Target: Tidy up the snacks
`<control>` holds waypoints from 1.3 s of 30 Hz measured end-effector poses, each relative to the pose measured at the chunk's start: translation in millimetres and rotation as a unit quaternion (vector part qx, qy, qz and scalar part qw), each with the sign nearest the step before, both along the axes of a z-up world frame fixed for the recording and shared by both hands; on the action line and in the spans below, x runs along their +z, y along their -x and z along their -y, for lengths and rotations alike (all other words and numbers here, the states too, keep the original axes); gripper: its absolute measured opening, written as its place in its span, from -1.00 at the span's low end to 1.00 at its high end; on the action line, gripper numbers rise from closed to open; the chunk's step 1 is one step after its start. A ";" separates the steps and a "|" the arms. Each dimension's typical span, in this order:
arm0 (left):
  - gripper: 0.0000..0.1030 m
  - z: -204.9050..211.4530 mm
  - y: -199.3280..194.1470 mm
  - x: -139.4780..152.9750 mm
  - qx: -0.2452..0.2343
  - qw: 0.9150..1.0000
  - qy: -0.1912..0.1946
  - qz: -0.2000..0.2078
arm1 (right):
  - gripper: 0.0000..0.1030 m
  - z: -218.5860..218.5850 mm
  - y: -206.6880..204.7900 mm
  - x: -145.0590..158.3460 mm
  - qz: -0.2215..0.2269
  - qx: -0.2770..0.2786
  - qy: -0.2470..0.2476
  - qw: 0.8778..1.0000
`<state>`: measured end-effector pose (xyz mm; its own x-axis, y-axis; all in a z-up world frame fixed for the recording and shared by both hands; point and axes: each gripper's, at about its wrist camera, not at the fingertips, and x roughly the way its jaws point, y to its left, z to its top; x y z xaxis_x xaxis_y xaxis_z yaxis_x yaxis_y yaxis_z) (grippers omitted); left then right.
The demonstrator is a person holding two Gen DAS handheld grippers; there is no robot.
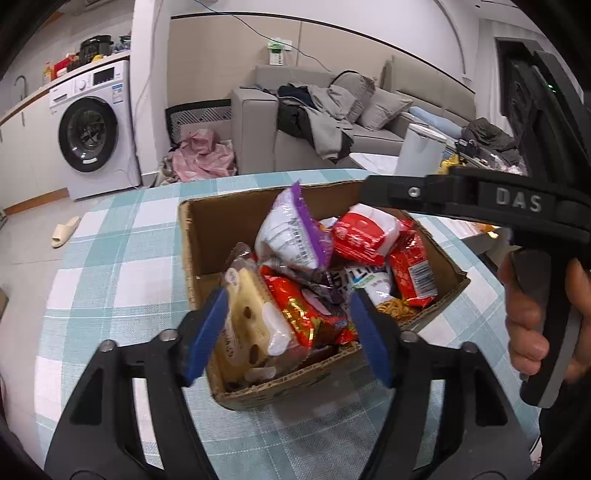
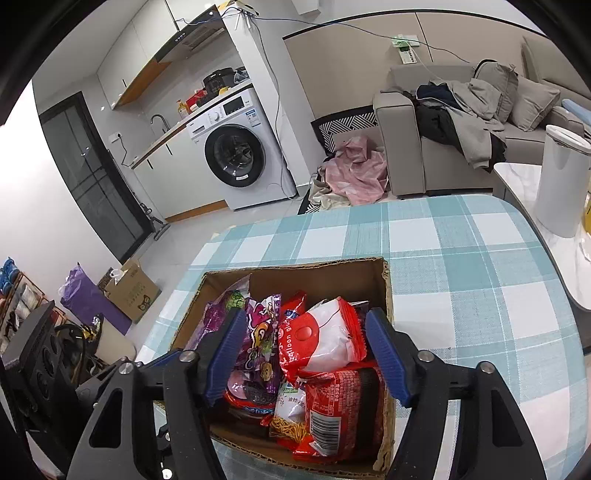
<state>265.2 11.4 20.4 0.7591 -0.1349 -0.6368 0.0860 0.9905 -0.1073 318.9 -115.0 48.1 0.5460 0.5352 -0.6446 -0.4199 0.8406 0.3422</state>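
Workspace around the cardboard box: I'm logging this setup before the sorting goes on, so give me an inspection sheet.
Surface: teal-and-white checked tablecloth.
Job's things: open brown cardboard box packed with snack packets, red-and-white packet on top.
Clutter: nothing seen on the cloth.
Grippers: left gripper and right gripper open, blue fingers above the box.
Cables: blue cable along the wall.
Surroundings: white washing machine, grey sofa with clothes.

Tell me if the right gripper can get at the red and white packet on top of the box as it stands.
Probably yes. The right gripper is open above the cardboard box, and the red and white packet lies on top of the pile between its fingers, nothing covering it.
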 end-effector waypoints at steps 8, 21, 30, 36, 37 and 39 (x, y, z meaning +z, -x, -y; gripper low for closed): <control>0.81 4.3 20.0 9.1 0.005 0.999 -0.030 0.025 | 0.88 7.5 15.6 1.3 0.000 0.021 0.007 1.000; 0.98 -2.9 68.7 26.3 0.032 0.996 -0.023 0.085 | 0.99 28.8 62.9 7.7 0.045 0.045 -0.020 0.998; 0.98 -4.0 91.5 29.0 0.047 0.993 -0.034 0.107 | 0.99 36.7 97.0 4.4 0.099 0.043 -0.005 0.994; 0.98 -5.1 98.7 17.4 0.042 0.992 -0.032 0.114 | 0.99 38.6 118.0 -8.5 0.139 0.047 0.003 0.989; 0.98 -5.5 98.6 14.2 0.042 0.992 -0.031 0.112 | 0.99 38.9 119.9 -10.2 0.144 0.046 0.004 0.988; 0.98 -6.4 98.4 9.6 0.043 0.993 -0.031 0.107 | 0.99 40.8 124.2 -15.2 0.152 0.043 0.005 0.987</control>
<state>166.7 17.8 30.0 0.8852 -0.0284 -0.4643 0.0142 0.9993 -0.0341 194.7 -155.8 32.9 0.6674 0.5823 -0.4642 -0.5721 0.8000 0.1809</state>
